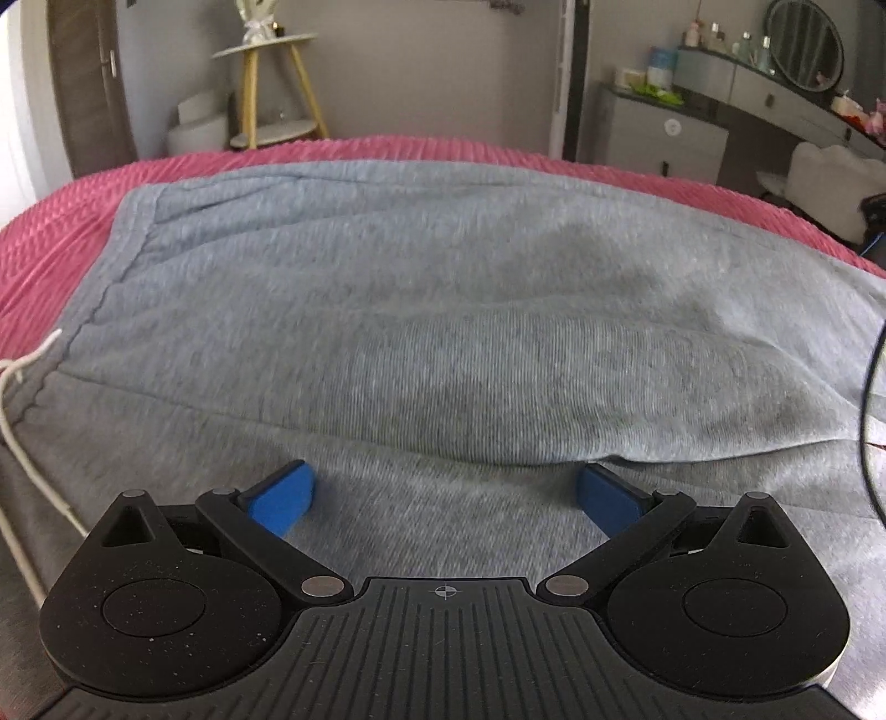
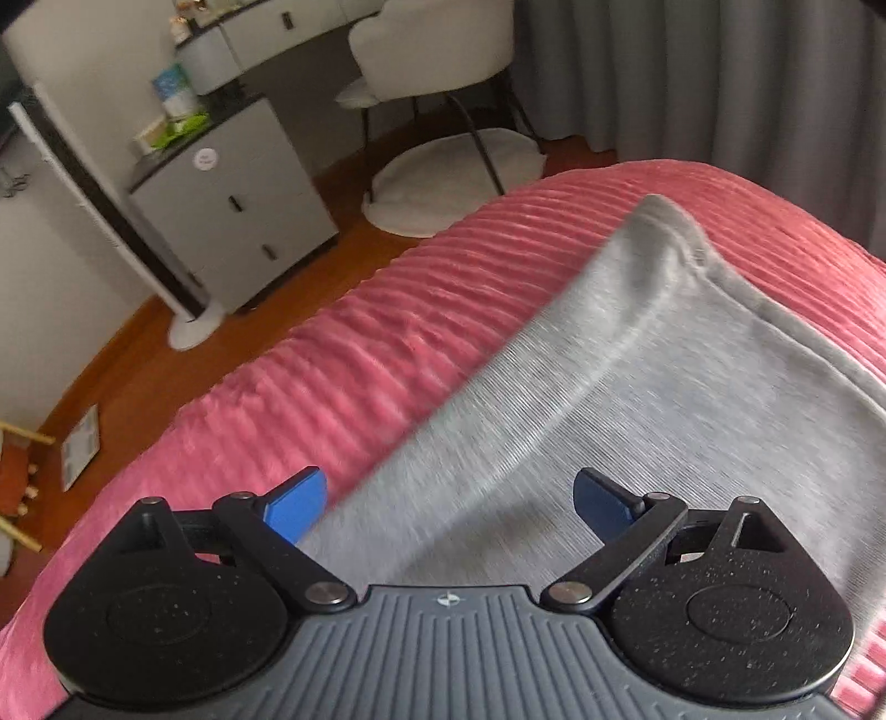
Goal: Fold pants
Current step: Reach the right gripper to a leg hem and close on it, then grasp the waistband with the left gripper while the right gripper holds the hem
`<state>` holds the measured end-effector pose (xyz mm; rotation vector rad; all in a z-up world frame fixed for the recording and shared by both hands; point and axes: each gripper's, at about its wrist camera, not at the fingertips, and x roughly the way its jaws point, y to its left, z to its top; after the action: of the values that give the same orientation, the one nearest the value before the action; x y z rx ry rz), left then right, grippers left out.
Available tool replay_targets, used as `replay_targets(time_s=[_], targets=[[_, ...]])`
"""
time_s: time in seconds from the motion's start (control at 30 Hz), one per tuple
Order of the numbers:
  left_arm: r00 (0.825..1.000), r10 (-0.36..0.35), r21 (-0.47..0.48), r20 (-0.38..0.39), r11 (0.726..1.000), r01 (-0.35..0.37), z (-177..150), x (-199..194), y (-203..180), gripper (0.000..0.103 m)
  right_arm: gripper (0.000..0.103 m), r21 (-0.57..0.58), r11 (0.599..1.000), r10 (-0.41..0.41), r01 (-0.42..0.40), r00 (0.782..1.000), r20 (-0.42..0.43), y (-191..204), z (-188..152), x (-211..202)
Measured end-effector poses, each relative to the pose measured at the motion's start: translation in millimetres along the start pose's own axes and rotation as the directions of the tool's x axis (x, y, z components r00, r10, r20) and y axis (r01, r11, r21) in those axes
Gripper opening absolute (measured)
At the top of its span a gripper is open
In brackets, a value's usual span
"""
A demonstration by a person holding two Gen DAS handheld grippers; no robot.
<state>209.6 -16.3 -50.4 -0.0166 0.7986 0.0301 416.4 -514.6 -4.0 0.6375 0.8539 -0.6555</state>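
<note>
Grey pants (image 1: 443, 310) lie spread on a pink ribbed bedspread (image 1: 50, 238), with a raised fold running across the middle and a white drawstring (image 1: 22, 376) at the left edge. My left gripper (image 1: 446, 493) hovers just over the cloth, open, its blue pads (image 1: 282, 498) wide apart with nothing between them. In the right wrist view a leg of the pants (image 2: 609, 376) stretches away to its hem at the far end. My right gripper (image 2: 448, 498) is open over the leg's left edge, one pad (image 2: 296, 507) above the bedspread (image 2: 343, 354).
Beyond the bed stand a wooden stool table (image 1: 271, 83), a grey dresser with a mirror (image 1: 775, 83), a grey cabinet (image 2: 232, 205), a white chair (image 2: 432, 50) on a round rug and grey curtains (image 2: 720, 83). A thin black cable (image 1: 866, 415) hangs at the right.
</note>
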Motion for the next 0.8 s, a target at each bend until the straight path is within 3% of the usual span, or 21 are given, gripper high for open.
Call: replay_targets(time_s=[0.2,0.23,0.27,0.3,0.33,0.37,0.47,0.57,0.7,0.8], targets=[[0.998,0.001,0.005,0.062,1.0,-0.001,-3.8,4.9,-2.8,0.103,0.092,-0.048,0.985,-0.165,0.164,0.986,-0.02,20.8,7.7,37.7],[0.998,0.001,0.008,0.069,1.0,-0.002,-4.1,4.5,-2.9,0.103,0.08,-0.065,0.981,-0.186,0.185,0.982,-0.008,23.2,6.7,39.6],[0.997,0.0,0.008,0.076,1.0,-0.001,-5.3,3.4,-3.2,0.103,0.058,-0.073,0.977,-0.201,0.201,0.98,0.007,24.7,5.8,40.1],[0.997,-0.003,0.006,0.081,1.0,0.002,-5.7,3.4,-2.9,0.103,0.043,-0.08,0.975,-0.204,0.206,0.979,0.028,23.9,5.9,37.9],[0.996,-0.007,0.006,0.087,1.0,0.006,-6.5,2.7,-2.0,0.103,0.015,-0.075,0.977,-0.197,0.2,0.979,0.045,20.5,6.0,33.9],[0.995,-0.012,0.001,0.097,1.0,0.012,-7.6,2.4,-0.9,0.103,0.006,-0.049,0.984,-0.169,0.171,0.985,0.045,11.5,6.5,28.2],[0.986,-0.046,-0.012,0.161,0.999,0.049,-16.7,-1.7,5.6,0.103,0.004,0.049,0.999,0.004,-0.006,0.999,0.046,-32.5,3.6,-1.5],[0.982,-0.102,-0.042,0.161,0.993,0.11,-13.8,-6.4,17.6,0.103,0.004,0.077,0.982,0.161,-0.171,0.98,0.114,-80.6,-18.1,-54.2],[0.984,-0.127,-0.112,0.124,0.984,0.141,-3.7,-12.2,35.2,0.103,0.004,0.011,0.97,0.236,-0.242,0.954,0.185,-145.7,-83.2,-136.8],[0.982,-0.119,-0.162,0.148,0.976,0.142,3.3,-21.6,50.4,0.103,0.004,0.02,0.966,0.248,-0.257,0.948,0.197,-201.7,-147.6,-175.6]])
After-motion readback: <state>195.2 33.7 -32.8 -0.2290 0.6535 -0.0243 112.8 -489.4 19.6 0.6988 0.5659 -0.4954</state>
